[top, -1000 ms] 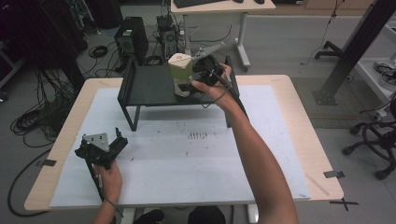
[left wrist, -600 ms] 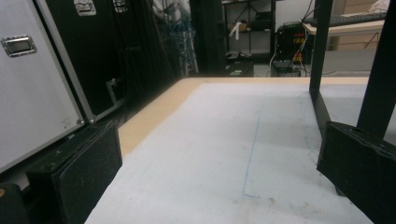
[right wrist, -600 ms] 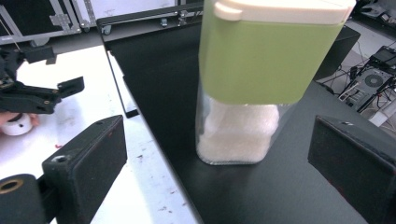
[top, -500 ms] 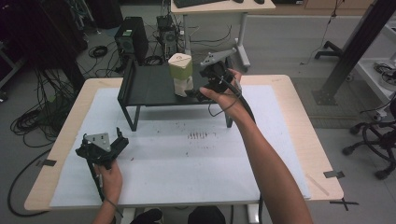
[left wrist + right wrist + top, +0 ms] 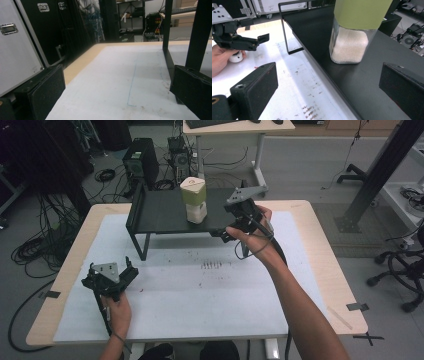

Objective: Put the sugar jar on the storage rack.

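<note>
The jar (image 5: 193, 199) stands upright on the black shelf (image 5: 160, 212), near the middle of its top, its green lid (image 5: 362, 12) above a clear body packed with white grains (image 5: 349, 48). In my right claw's view it sits just ahead, between the lines of the two jaws but beyond their tips, touching neither. My right claw (image 5: 231, 222) is at the shelf's right front edge, just beside the jar and apart from it; its jaws have just been opening and now stand wide, with nothing between them but the shelf's dark top. The grey plate on its back tilts toward the jar. The shelf rests on thin black legs on the white sheet (image 5: 200, 290) that covers the bench (image 5: 325, 265), toward the far side. My left claw (image 5: 112, 277) is well apart from all this, near the bench's front left, low over the sheet; its jaws are wide too and hold nothing, and its view looks along the sheet past a shelf leg (image 5: 167, 37). Faint dark marks (image 5: 212, 265) dot the sheet between the claws.
</note>
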{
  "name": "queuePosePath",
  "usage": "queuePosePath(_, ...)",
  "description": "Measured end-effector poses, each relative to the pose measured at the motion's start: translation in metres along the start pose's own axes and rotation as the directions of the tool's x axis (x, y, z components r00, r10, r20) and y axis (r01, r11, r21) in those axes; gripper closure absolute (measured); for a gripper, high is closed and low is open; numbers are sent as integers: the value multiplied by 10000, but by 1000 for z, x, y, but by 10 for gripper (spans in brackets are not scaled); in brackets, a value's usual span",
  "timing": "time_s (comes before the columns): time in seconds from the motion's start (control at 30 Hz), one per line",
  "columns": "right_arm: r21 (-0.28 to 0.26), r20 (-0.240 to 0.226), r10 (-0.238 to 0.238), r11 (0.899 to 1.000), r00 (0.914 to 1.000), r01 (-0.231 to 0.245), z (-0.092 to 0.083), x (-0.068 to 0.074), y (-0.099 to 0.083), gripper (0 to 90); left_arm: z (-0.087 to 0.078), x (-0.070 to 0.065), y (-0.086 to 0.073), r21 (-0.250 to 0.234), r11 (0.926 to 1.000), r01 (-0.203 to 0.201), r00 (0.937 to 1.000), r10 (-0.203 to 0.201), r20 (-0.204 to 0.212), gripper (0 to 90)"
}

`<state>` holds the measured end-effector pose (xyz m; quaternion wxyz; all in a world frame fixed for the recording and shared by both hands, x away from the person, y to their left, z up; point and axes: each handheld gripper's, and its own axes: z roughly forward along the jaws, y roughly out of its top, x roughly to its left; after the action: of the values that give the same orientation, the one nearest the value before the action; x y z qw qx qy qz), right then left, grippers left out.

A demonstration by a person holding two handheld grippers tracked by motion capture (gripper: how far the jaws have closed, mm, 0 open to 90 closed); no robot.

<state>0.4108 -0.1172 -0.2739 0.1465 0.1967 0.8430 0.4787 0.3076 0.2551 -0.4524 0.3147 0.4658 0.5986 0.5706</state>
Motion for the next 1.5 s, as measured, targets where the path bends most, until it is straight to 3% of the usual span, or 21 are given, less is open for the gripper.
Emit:
queuePosePath(0.23,-186,-104,-104,9998,9999,102,-19,14,-14,22,0,0,0,-7,10000,16,10000,-16,-29,2)
queuePosePath(0.67,-215,-687,-89,9997,9976,75,-38,36,-46,35,0,-1,0,37,9999,-126,9999,126,-12,2)
queuePosePath(1.27,4,-768,107,9999,9970,-107,-44,50,-89,32,1,-2,0,48,9999,-160,9999,160,-34,2)
queuePosePath(1.5,-27,-745,56,10000,9972,-58,-44,53,-94,30,1,-2,0,48,9998,-216,9998,216,-41,2)
